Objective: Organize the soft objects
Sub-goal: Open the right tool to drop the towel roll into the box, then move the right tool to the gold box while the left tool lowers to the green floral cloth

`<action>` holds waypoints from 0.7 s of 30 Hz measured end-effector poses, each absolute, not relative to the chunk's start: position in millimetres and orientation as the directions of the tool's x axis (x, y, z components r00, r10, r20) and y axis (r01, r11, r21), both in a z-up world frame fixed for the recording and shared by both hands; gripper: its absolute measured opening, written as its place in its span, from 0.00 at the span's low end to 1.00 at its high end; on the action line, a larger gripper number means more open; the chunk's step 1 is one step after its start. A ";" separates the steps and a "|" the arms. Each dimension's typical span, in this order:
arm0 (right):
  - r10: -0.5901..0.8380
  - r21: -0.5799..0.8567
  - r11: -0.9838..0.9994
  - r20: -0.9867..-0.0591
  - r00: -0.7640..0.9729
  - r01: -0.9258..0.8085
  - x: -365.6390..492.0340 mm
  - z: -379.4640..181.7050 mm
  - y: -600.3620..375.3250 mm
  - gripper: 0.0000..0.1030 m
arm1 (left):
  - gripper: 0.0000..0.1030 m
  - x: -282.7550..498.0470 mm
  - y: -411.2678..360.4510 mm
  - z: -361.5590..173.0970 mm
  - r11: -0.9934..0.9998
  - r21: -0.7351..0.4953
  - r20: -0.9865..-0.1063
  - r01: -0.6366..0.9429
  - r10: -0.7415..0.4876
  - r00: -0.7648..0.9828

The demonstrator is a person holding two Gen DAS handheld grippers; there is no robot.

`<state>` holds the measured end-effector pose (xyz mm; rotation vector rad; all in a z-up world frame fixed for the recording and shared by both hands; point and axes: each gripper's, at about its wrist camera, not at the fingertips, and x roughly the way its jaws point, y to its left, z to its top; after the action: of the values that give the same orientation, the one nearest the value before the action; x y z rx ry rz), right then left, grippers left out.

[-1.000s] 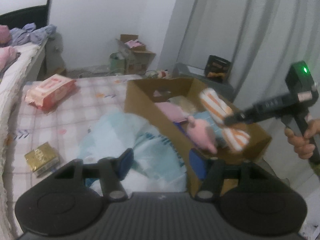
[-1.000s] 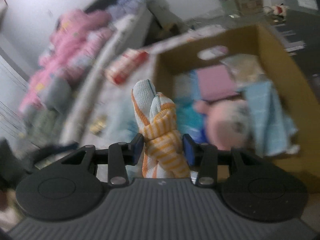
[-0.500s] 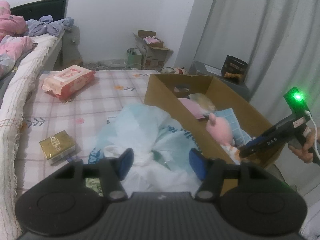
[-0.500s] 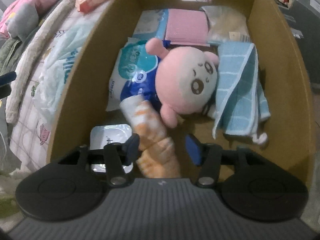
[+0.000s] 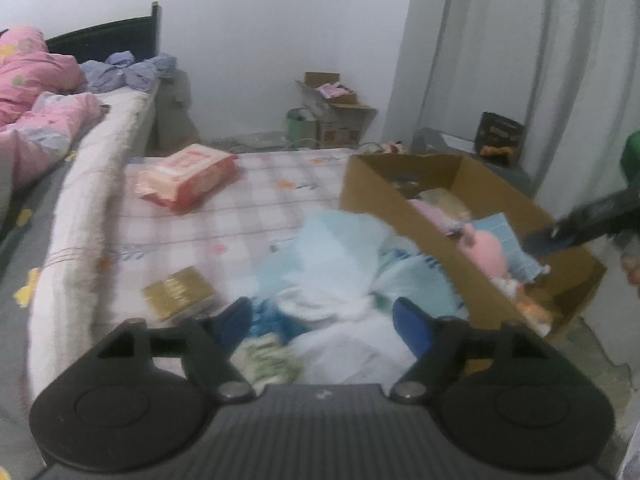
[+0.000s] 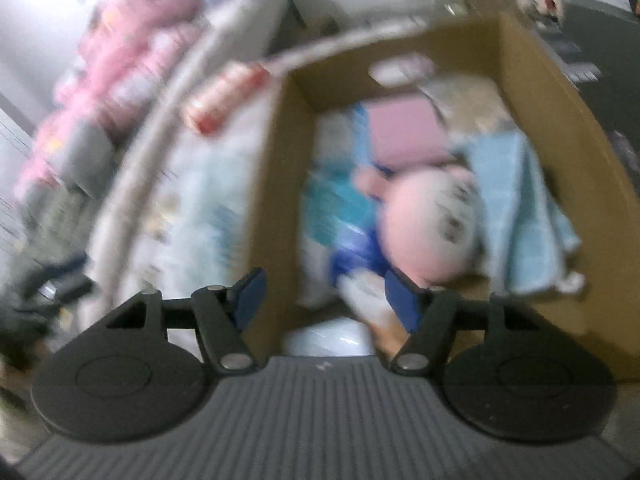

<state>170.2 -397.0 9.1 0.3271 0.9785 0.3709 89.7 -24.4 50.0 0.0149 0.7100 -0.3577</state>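
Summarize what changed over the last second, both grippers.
The right gripper carried the striped cloth into the box, let it go, and has pulled back with jaws open. The cloth now lies at the near end by the pink plush. The left gripper stayed open and empty over the blue bag.

One cardboard box point(image 5: 400, 204), one pink plush point(image 5: 486, 250), two packets point(image 5: 186, 174)
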 end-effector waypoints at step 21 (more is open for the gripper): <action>0.621 0.461 0.744 -0.744 0.247 -0.483 239.3 26.2 -151.2 0.64 | 0.74 95.5 5.9 -4.2 0.928 -0.114 -0.708 0.354 -0.326 0.626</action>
<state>239.3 -151.2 26.2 0.1474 1.0855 0.7566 95.5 5.9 -4.2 0.0377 0.8045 -0.3899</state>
